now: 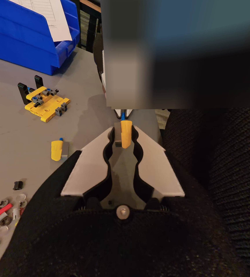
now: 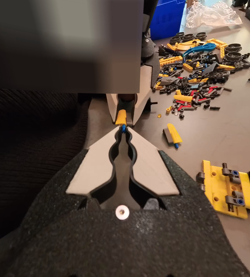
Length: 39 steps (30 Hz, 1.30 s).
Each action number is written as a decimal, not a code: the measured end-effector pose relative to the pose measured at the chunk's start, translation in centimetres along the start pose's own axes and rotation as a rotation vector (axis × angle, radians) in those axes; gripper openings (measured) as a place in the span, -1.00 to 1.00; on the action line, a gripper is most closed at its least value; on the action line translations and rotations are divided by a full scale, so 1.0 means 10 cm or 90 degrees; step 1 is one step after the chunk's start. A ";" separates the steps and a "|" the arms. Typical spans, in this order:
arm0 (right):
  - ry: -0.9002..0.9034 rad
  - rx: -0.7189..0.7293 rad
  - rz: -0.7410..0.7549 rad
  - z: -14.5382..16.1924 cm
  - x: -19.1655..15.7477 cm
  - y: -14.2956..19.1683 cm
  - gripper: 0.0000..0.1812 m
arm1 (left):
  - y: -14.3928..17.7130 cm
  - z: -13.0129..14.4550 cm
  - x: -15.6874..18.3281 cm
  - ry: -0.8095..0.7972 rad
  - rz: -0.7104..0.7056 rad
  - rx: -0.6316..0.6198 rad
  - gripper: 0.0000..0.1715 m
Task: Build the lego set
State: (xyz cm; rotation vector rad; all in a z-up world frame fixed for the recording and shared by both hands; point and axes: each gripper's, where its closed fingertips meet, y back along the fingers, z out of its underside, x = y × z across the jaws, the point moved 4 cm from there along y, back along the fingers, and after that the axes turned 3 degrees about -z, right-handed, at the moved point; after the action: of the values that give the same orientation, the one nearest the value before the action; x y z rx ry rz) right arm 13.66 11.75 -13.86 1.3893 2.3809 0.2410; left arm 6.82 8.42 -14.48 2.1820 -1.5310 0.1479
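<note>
My left gripper is shut on a yellow curved panel piece with a grey block on its side, held above the grey table. My right gripper is shut on a small blue pin and holds it at the end of that yellow piece. The two grippers meet tip to tip; the right one's fingertips show beyond the yellow piece in the left wrist view, with the blue pin between them. A second yellow panel with a grey block and blue pin lies on the table, also in the right wrist view.
A yellow plate assembly with grey connectors and black uprights stands on the table. A blue bin holding a paper sheet sits behind it. A heap of loose yellow, black and red parts lies farther off. A person's dark sleeve is close by. Left and right tips are no more than a few centimetres apart.
</note>
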 end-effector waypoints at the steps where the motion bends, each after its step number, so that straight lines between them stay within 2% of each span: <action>1: 0.001 0.004 -0.002 -0.01 0.00 0.00 -0.97 | 0.01 -0.01 0.00 0.004 0.004 0.004 -0.80; 11: -0.017 0.002 -0.015 0.02 -0.01 -0.01 -0.96 | -0.01 0.01 0.01 0.003 0.007 -0.003 -0.80; 20: -0.127 0.040 -0.047 0.05 0.08 -0.01 -0.97 | -0.02 0.01 -0.04 -0.004 -0.028 -0.007 -0.80; 23: -0.106 0.067 -0.052 -0.01 0.06 0.02 -0.97 | 0.01 -0.05 -0.02 0.020 -0.003 0.023 -0.81; 28: -0.014 0.044 -0.022 0.00 0.03 0.01 -0.97 | -0.01 -0.03 -0.01 0.006 -0.010 0.008 -0.81; 35: -0.015 0.038 -0.026 0.01 0.02 -0.01 -0.96 | -0.07 0.03 0.00 -0.021 -0.029 -0.027 -0.81; 36: -0.026 0.056 -0.045 -0.03 -0.02 -0.04 -0.99 | -0.13 0.05 0.04 -0.028 -0.019 -0.038 -0.80; 37: -0.029 0.035 -0.081 0.00 -0.10 -0.12 -1.00 | -0.23 0.03 0.16 -0.030 0.020 -0.031 -0.80; 38: -0.006 -0.001 -0.066 0.04 -0.13 -0.18 -1.00 | -0.31 0.06 0.17 -0.051 -0.002 -0.058 -0.80; 39: 0.039 -0.025 -0.007 0.07 -0.08 -0.16 -1.00 | -0.31 0.09 0.08 -0.067 -0.053 -0.072 -0.79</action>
State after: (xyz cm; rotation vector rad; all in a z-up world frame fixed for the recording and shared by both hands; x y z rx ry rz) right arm 12.99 10.28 -14.80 1.3702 2.4196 0.3303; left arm 9.79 8.17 -15.98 2.1893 -1.4642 -0.0785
